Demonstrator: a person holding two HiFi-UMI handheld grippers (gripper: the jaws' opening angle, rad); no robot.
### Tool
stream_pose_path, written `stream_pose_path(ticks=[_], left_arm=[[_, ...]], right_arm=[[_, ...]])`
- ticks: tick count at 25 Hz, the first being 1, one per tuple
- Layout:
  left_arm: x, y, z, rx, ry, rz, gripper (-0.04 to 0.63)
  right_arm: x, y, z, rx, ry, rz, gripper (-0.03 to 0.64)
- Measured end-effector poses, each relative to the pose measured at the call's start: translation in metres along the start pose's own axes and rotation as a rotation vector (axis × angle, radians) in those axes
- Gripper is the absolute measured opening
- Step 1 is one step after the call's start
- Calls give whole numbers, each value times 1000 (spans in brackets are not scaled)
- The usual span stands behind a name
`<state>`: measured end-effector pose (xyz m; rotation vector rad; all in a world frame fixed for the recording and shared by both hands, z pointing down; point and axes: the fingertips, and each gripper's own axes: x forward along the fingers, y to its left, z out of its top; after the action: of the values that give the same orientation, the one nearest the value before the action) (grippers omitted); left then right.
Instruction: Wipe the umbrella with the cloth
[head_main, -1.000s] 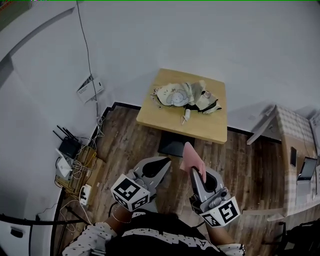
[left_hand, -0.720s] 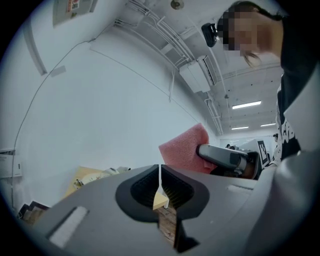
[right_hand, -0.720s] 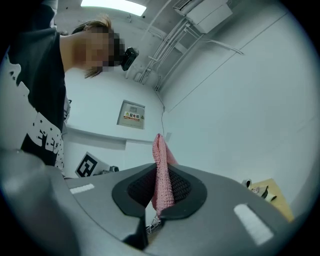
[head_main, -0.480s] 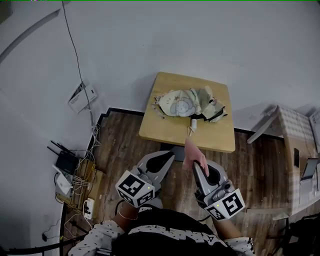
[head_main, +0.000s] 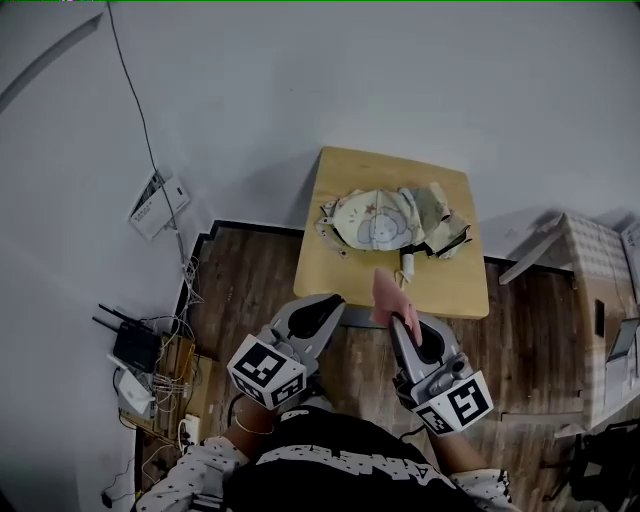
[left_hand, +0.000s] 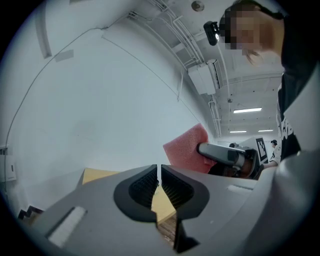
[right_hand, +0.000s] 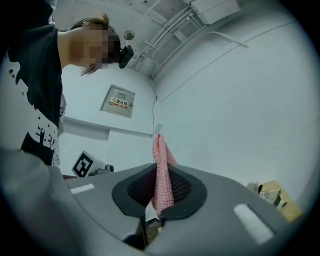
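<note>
A folded, crumpled umbrella (head_main: 392, 220) with a pale patterned canopy lies on a small wooden table (head_main: 340, 260) against the white wall; its white handle (head_main: 407, 266) points toward me. My right gripper (head_main: 399, 318) is shut on a pink cloth (head_main: 386, 296), which sticks up between the jaws (right_hand: 160, 175) and hangs over the table's near edge. My left gripper (head_main: 330, 302) is shut with nothing in it, just short of the table's near left corner. The left gripper view shows the pink cloth (left_hand: 187, 148) off to the right and a piece of the table (left_hand: 100, 175).
Wood floor lies under me. At the left, routers and tangled cables (head_main: 150, 365) sit by the wall, and a cable with a small box (head_main: 158, 203) hangs on it. A pale wooden piece of furniture (head_main: 590, 300) stands at the right.
Both grippers have moved forward toward the table together. The table and umbrella now sit closer and lower in the head view, and the pink cloth reaches the table's near edge.
</note>
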<state>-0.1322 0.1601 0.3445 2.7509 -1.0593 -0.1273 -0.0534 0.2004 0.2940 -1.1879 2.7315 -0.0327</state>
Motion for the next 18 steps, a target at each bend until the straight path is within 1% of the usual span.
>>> stream_pose_path(ticks=[5, 10, 14, 18], left_arm=[[2, 31, 3, 6, 7, -22, 5], [3, 50, -4, -32, 20, -25, 5], [16, 56, -4, -30, 20, -43, 5], [25, 69, -3, -14, 34, -28, 5]], right_arm=[[27, -5, -11, 4, 27, -37, 32], [38, -5, -17, -5, 56, -52, 32], [43, -25, -20, -1, 68, -81, 32], [57, -43, -22, 16, 56, -73, 32]])
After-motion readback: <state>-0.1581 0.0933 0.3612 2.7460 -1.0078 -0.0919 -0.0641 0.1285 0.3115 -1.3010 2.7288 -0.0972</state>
